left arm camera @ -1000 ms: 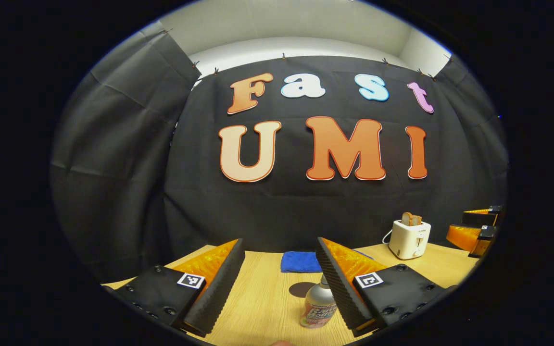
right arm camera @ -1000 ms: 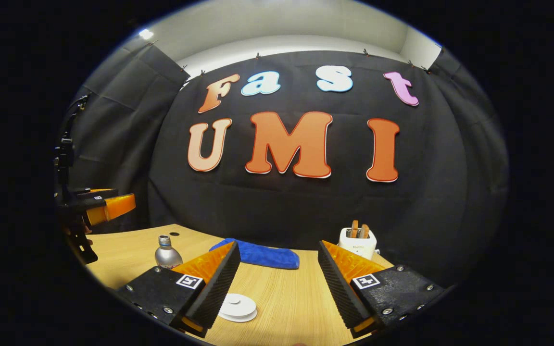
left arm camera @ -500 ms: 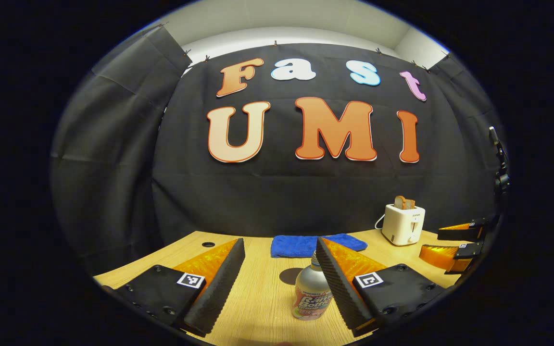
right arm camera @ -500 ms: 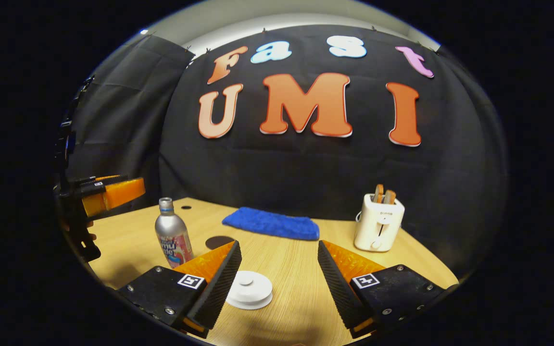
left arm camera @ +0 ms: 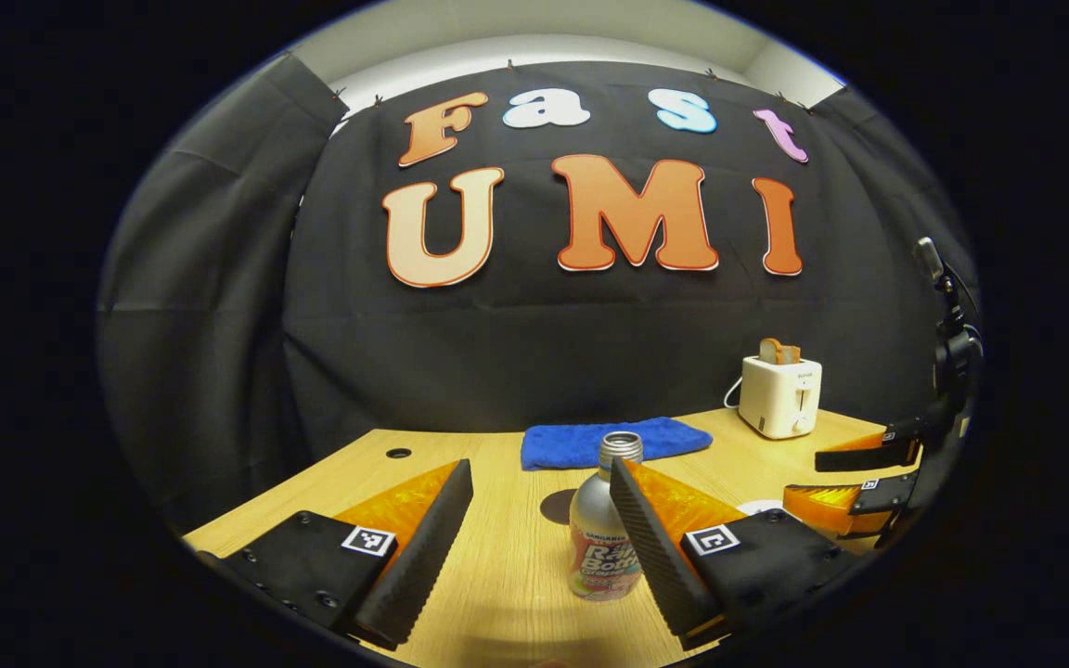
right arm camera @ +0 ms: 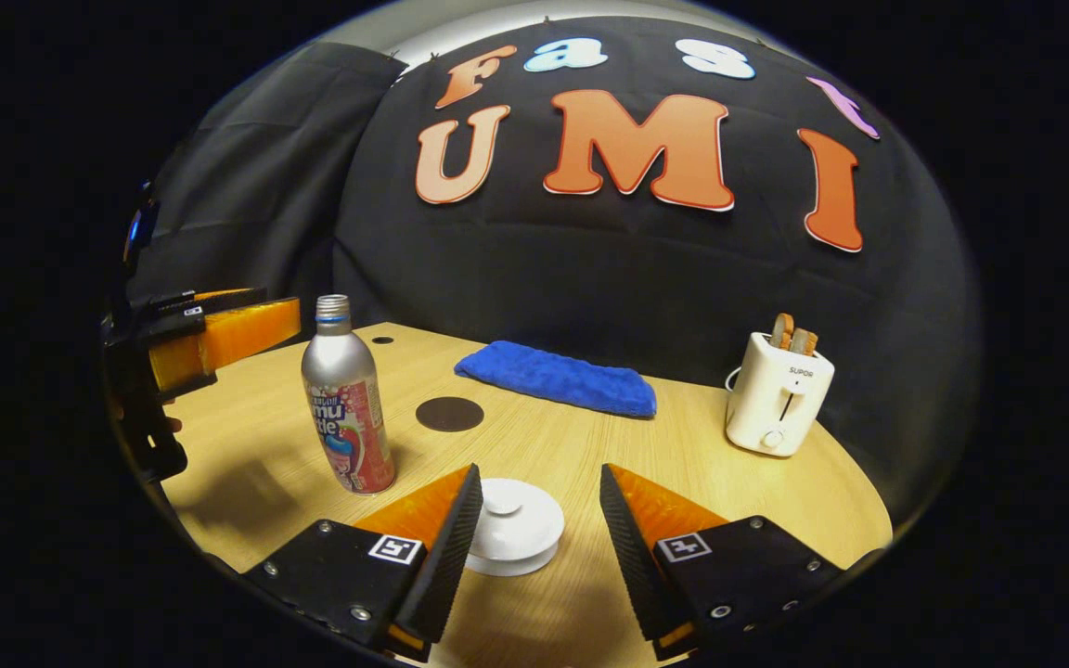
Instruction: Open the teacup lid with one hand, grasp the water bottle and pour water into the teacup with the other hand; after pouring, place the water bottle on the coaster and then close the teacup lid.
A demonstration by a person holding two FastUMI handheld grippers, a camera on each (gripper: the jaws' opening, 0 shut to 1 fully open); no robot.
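A silver water bottle (left arm camera: 599,533) with a colourful label and no cap stands upright on the wooden table (left arm camera: 497,575). My left gripper (left arm camera: 539,468) is open, and the bottle is just ahead of it, partly hidden by its right finger. In the right gripper view the bottle (right arm camera: 346,399) stands apart from the left gripper (right arm camera: 219,334). The white teacup (right arm camera: 516,524) has its lid on and sits low, just ahead of my open right gripper (right arm camera: 540,473), close to its left finger. A dark round coaster (right arm camera: 449,414) lies behind the bottle.
A folded blue cloth (right arm camera: 558,378) lies at the back of the table (right arm camera: 683,464). A white toaster (right arm camera: 776,394) with bread in it stands at the back right. In the left gripper view the right gripper (left arm camera: 859,478) hovers at the right.
Both grippers have come down and tilted toward the table. The bottle now looms larger in the left gripper view, and the teacup sits closer between the right gripper's fingers. Both stay open.
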